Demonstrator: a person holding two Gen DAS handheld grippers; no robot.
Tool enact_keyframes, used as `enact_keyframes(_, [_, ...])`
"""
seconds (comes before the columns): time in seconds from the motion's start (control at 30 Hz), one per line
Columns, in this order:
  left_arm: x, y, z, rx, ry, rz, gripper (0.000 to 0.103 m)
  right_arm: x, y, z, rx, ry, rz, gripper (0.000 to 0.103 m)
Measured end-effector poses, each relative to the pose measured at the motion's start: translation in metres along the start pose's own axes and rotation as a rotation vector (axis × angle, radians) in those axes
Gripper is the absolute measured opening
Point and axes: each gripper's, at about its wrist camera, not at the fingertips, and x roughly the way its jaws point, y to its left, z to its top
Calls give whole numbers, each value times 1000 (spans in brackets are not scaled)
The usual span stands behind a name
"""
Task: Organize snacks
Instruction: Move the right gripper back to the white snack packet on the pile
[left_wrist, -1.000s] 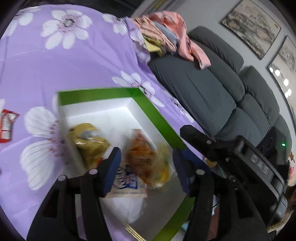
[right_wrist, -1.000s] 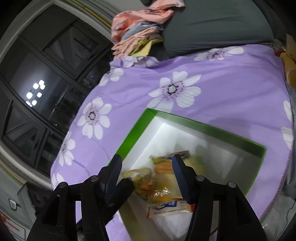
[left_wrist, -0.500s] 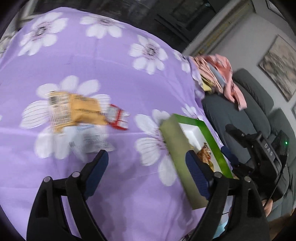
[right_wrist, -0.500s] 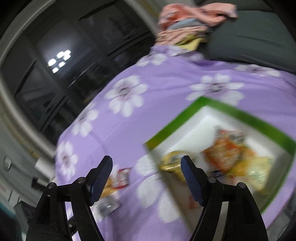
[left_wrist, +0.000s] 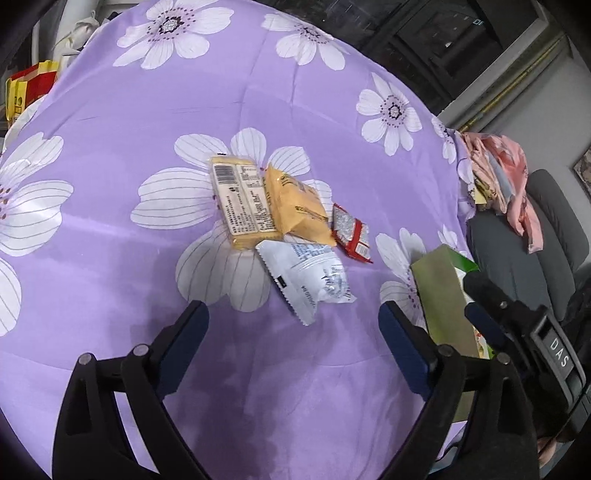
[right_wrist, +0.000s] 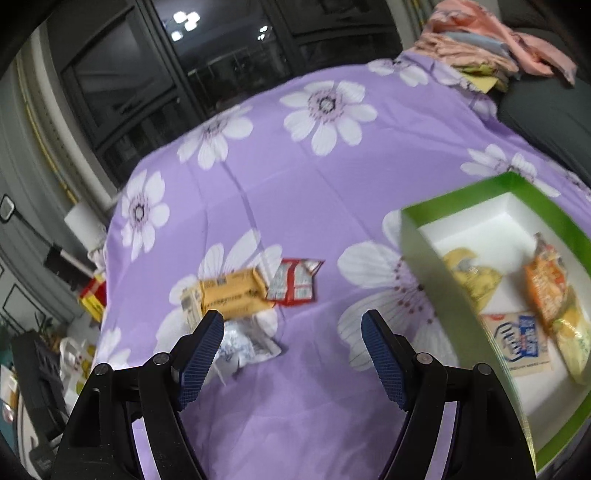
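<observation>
In the left wrist view, the left gripper (left_wrist: 291, 332) is at the bottom with its jaws opening and nothing between them. Above it, in the middle of the frame, four snack packets (left_wrist: 288, 221) lie on the purple flowered cloth (left_wrist: 110, 258), partly overlapping. At the right edge the green box (left_wrist: 439, 295) is half hidden behind the right gripper's body. In the right wrist view, the right gripper (right_wrist: 291, 339) stands released and empty; its left finger (right_wrist: 201, 354) covers part of the white packet (right_wrist: 247, 343). The box at right is cut off and blurred.

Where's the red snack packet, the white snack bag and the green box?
red snack packet (left_wrist: 352, 234), left wrist view, its middle.
white snack bag (left_wrist: 308, 275), left wrist view, its middle.
green box (right_wrist: 430, 258), right wrist view, near wall.
</observation>
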Motion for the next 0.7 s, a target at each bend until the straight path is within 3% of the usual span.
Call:
enact_keyframes(0.1, [-1, 4, -1, -4, -6, 40, 94, 9, -2, -4, 40, 47, 71, 77])
enact_keyframes(0.2, [1, 10, 2, -17, -8, 43, 92, 22, -8, -6, 115, 126, 197, 77])
enact_keyframes(0.27, [1, 13, 3, -30, -13, 53, 91, 28, -7, -7, 143, 148, 227, 77])
enact_keyframes(0.43, [18, 13, 11, -49, 37, 14, 91, 60, -3, 2, 167, 207, 267, 77])
enact_keyframes(0.53, [32, 12, 16, -49, 67, -14, 90, 89, 4, 7, 140, 275, 217, 77])
enact_keyframes(0.7, [49, 18, 18, -95, 107, -91, 79, 123, 20, 14, 60, 346, 265, 77])
